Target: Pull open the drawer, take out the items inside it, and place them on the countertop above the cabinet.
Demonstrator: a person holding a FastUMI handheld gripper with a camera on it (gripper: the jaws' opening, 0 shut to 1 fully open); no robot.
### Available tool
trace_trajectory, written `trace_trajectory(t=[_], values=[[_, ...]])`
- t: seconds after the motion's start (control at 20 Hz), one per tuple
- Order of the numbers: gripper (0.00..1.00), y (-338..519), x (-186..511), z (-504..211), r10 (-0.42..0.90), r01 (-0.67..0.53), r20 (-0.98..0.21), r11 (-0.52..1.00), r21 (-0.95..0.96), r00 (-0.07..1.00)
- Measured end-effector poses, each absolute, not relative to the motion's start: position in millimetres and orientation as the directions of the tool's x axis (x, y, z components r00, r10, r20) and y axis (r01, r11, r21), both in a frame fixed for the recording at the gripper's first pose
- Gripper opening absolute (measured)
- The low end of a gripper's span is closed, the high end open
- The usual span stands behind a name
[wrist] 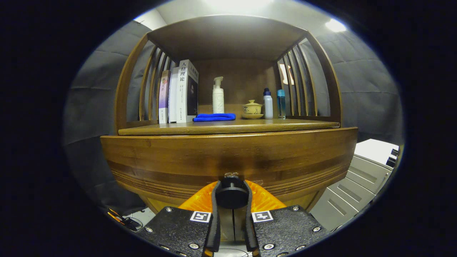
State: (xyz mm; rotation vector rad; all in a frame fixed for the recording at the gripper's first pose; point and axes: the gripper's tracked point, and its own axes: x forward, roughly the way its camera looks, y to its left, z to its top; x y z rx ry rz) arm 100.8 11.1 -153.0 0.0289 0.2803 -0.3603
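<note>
Drawer (228, 157) front shut, dark knob (231, 194) pinched between jaws. Risk: round knob slips free if pull goes off-axis or grip loosens.

The claw (232, 194) has both fingers pressed on the round black knob (231, 193) of the wooden drawer (228, 153). On the table (250, 125) above lie a blue cloth (214, 117), 3 books (178, 94), a pump bottle (218, 96) and a lidded cup (252, 107).

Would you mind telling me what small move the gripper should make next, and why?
Probably a straight pull back. The gripper has both fingers closed on the drawer knob, and the drawer front looks shut, so the items inside cannot be reached yet.
</note>
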Motion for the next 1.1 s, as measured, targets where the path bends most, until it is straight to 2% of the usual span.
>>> trace_trajectory(t=[1.1], values=[[0.28, 46, 15, -145, -0.336, 0.342, -0.299, 0.939, -0.034, 0.893]])
